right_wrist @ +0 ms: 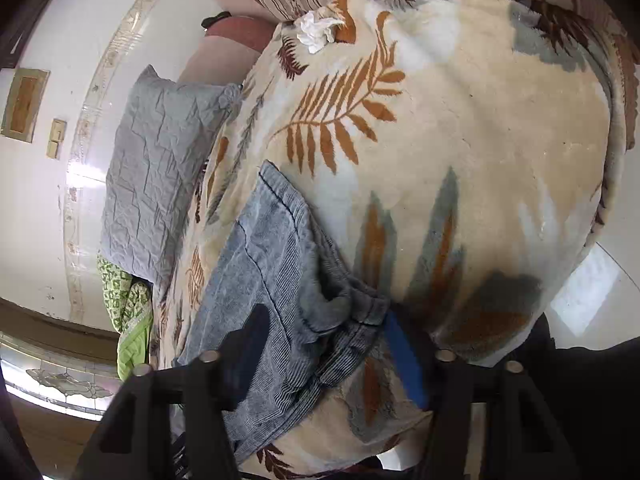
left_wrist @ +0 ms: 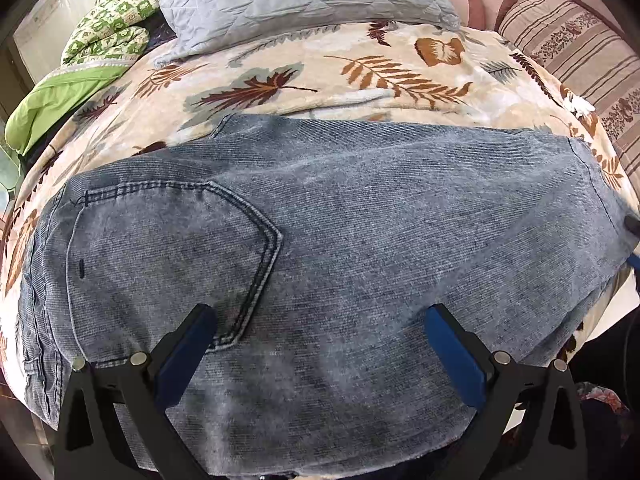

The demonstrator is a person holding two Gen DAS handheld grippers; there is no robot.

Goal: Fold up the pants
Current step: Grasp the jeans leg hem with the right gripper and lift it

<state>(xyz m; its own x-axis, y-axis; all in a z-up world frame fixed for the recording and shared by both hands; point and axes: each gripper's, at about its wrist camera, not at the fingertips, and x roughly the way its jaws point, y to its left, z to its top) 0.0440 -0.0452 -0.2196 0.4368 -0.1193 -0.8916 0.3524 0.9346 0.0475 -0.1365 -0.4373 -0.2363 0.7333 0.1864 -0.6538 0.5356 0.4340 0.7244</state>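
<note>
One leaf-print blanket [left_wrist: 360, 72] under jeans [left_wrist: 360, 220]

No writing, label, brand, number or sign can be read anywhere in either view.
</note>
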